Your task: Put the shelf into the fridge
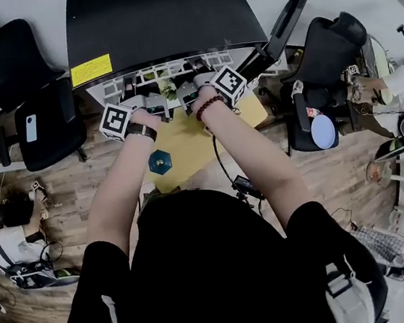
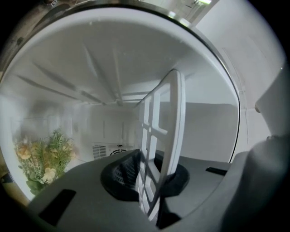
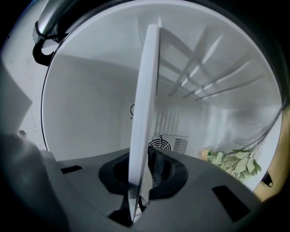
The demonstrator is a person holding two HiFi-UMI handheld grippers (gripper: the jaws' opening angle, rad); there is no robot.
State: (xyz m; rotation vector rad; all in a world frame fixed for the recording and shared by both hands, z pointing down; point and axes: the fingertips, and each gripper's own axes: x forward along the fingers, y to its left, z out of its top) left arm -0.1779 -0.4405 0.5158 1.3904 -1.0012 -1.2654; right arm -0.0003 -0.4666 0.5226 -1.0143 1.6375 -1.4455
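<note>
Low in each gripper view, the left hand-held gripper (image 2: pixel 152 186) and right hand-held gripper (image 3: pixel 138 183) are both clamped on the edge of the white shelf (image 2: pixel 162 131). The shelf runs up mid-frame into the white fridge (image 2: pixel 208 131) interior. Farther in, flowers (image 2: pixel 43 158) sit at the lower left, and a vent (image 2: pixel 106 152) is on the back wall.

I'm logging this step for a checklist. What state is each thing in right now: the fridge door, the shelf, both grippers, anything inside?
Fridge door: open.
Shelf: held at the mouth of the fridge, clamped from two sides; not visibly seated.
Left gripper: shut on the shelf.
Right gripper: shut on the shelf.
Flowers: inside the fridge.
</note>
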